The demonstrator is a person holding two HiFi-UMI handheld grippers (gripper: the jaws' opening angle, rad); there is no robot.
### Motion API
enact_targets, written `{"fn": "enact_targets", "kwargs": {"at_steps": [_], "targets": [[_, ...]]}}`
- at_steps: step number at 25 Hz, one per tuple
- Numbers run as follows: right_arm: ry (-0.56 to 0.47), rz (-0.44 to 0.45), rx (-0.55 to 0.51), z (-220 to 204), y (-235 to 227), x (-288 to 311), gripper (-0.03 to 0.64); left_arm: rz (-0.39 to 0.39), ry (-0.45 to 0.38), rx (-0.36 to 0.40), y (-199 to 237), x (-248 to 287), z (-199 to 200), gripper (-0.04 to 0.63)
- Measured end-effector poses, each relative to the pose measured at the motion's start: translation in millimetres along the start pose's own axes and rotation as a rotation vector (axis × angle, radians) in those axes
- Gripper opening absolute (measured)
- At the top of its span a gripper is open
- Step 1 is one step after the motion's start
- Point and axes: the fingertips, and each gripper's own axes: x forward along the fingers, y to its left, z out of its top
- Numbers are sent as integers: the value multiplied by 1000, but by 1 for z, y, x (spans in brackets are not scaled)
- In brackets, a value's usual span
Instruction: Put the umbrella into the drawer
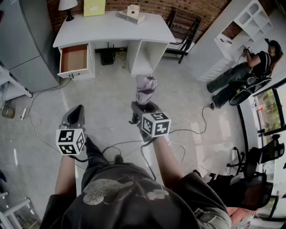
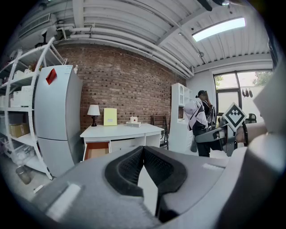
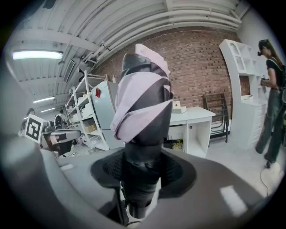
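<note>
A folded pink-and-grey umbrella (image 1: 146,88) stands upright in my right gripper (image 1: 141,107), whose jaws are shut on its dark handle (image 3: 139,179). In the right gripper view the umbrella's canopy (image 3: 145,96) fills the middle. The white desk (image 1: 111,29) stands ahead across the floor, its wooden-lined drawer (image 1: 74,58) pulled open at its left end. My left gripper (image 1: 76,112) hovers to the left of the right one, shut, its pads (image 2: 129,165) meeting at the tips with nothing between them. From the left gripper view the drawer (image 2: 97,150) shows open, and the umbrella (image 2: 195,114) is at the right.
A grey fridge (image 1: 24,40) stands left of the desk, with shelving (image 2: 18,116) beside it. A lamp (image 1: 67,6), a yellow card (image 1: 94,7) and a small box (image 1: 132,14) sit on the desk. Cables (image 1: 40,134) trail on the floor. A person (image 1: 248,74) is by the white shelf at right.
</note>
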Motion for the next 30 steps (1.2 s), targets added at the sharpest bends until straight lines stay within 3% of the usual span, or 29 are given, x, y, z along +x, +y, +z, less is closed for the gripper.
{"fn": "enact_targets", "kwargs": {"at_steps": [7,21,30], "targets": [[-9,-5,-13,0,-10,-15,189,15,-22,34,-16,-6,6,11],[-16,-5,12,-4,-37,-26,189,38,24,-2,-30,0,-4,11],[-26,4,25,3,-46,-3,190,79,47,-7,-9,3,-7,11]]}}
